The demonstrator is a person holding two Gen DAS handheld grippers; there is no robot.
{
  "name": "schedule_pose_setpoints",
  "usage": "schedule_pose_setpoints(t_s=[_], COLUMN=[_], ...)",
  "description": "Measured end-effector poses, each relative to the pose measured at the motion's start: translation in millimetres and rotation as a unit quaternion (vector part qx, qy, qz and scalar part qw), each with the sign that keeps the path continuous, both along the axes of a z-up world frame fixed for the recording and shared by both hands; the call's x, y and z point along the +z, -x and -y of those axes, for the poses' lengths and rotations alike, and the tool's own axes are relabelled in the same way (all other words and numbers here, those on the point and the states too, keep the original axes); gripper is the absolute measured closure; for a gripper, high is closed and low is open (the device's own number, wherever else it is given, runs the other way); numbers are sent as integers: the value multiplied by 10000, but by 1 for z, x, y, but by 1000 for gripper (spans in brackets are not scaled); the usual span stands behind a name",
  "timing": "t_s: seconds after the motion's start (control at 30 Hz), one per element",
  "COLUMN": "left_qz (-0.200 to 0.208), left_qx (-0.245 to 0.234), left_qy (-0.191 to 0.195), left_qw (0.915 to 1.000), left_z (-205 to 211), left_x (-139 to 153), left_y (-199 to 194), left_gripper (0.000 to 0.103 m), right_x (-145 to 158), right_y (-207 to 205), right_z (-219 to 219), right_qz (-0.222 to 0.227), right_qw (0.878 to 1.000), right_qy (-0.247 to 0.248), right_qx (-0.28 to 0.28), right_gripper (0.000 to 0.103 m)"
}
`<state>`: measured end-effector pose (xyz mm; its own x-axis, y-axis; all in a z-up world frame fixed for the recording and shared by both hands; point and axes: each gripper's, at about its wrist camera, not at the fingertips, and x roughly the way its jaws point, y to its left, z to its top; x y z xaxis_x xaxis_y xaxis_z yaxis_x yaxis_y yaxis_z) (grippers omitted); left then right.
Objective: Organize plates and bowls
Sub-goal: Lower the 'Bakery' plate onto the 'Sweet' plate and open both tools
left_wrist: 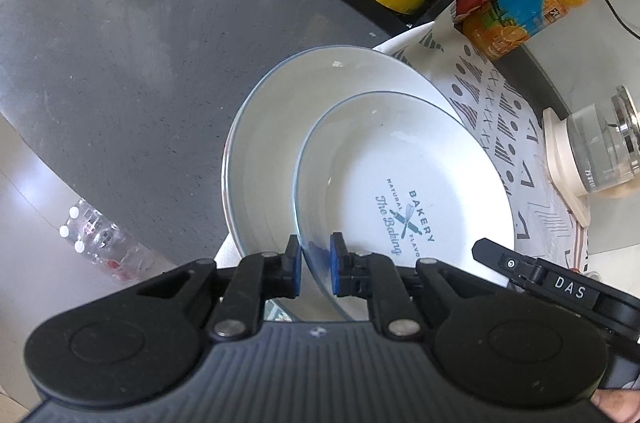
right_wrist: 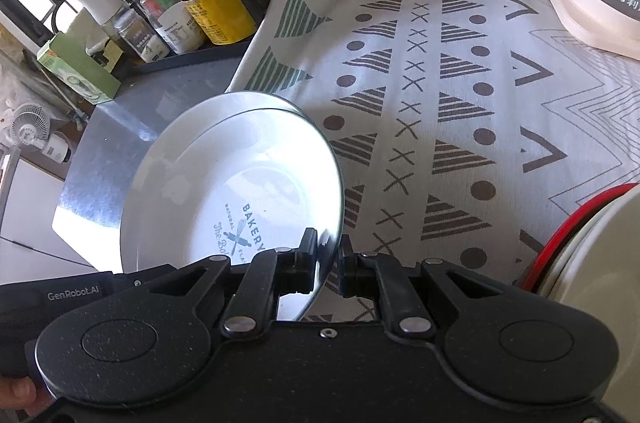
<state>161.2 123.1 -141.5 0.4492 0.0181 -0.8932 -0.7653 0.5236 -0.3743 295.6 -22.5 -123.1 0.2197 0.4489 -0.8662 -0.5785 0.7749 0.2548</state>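
Both grippers grip the same white plate printed "BAKERY". The left gripper has its jaws narrow, clamped on the plate's near left rim; the right gripper has its jaws narrow on the near right rim. This plate sits tilted over a larger white plate lying just behind it, partly on the grey bench and partly on a patterned cloth. Bottles and jars crowd the far edge.
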Motion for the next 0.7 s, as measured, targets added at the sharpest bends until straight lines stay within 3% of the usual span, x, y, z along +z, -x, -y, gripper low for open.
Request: schedule_pose_setpoints(t_s=[0.37, 0.57, 0.7], left_qz=[-153, -82, -181], left_qx=[-33, -82, -51], left_qy=[-144, -458, -756], left_qw=[9998, 9989, 9970], left_z=[-12, -26, -34], left_x=[1, 23, 29], left_y=[-2, -1, -1], left_gripper=[92, 89, 81], right_x=[-9, -13, -15], right_y=[3, 2, 2], right_z=[-9, -9, -9], right_qz=[-12, -84, -139], right_qw=[9999, 9999, 9999], right_qy=[121, 124, 96], right_qx=[92, 49, 15], right_gripper=[86, 86, 85])
